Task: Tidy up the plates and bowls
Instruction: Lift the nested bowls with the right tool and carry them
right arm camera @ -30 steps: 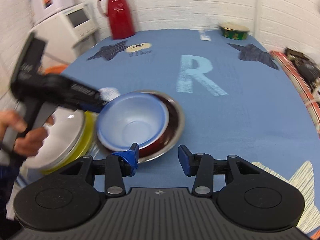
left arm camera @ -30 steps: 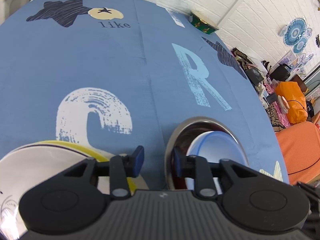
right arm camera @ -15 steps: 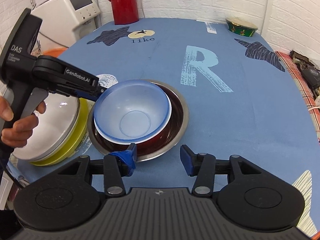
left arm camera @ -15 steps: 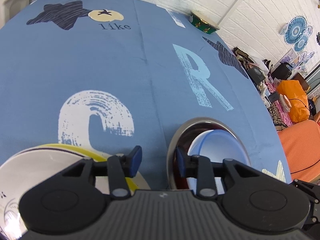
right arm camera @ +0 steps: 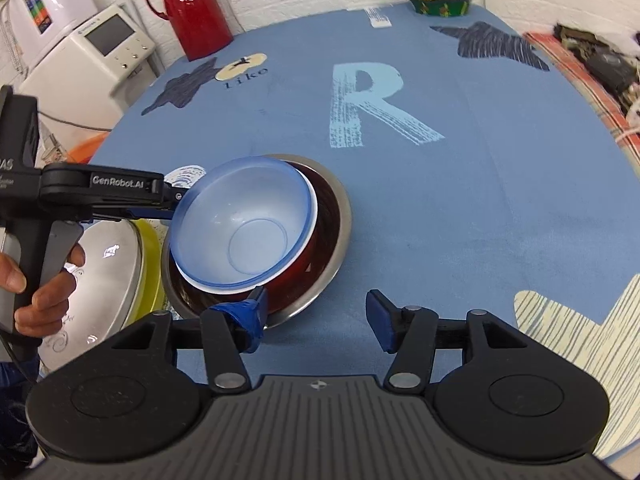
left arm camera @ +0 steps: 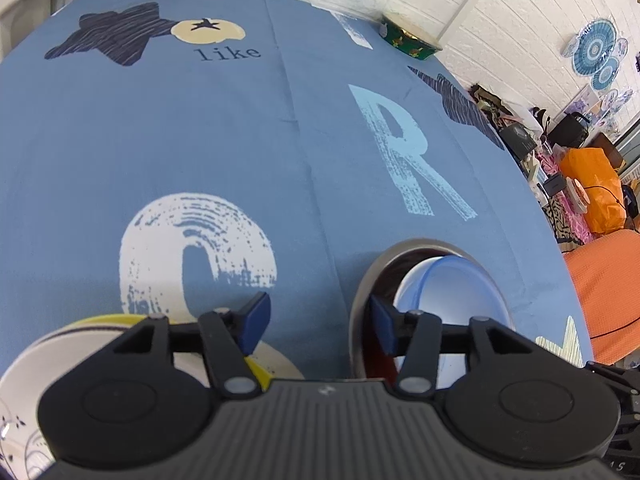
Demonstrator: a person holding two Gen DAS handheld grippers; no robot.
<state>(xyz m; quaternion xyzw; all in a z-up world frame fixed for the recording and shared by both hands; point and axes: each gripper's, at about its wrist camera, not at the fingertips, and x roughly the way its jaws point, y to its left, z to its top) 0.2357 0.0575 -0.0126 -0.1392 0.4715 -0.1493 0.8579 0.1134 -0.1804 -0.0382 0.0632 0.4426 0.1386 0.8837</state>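
While the blue bowl [right arm camera: 244, 236] is sitting nested in the red bowl [right arm camera: 308, 256] and steel bowl [right arm camera: 336, 216] at the desk's [right arm camera: 460, 208] seven o'clock, the left hand-held gripper [left arm camera: 316, 322] is hovering with fingers apart beside it; the right hand-held gripper [right arm camera: 316, 316] is gaping empty.

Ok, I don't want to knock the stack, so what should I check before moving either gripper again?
1. Left gripper open and empty: ok.
2. Right gripper open and empty: ok.
3. Left gripper clear of the blue bowl: cannot tell; in the right wrist view its tip is right at the rim.
4. Blue bowl centred in the red bowl: not ok; it sits shifted toward the left gripper.
5. Red bowl inside the steel bowl: ok.
6. White plate on the yellow plate: ok.
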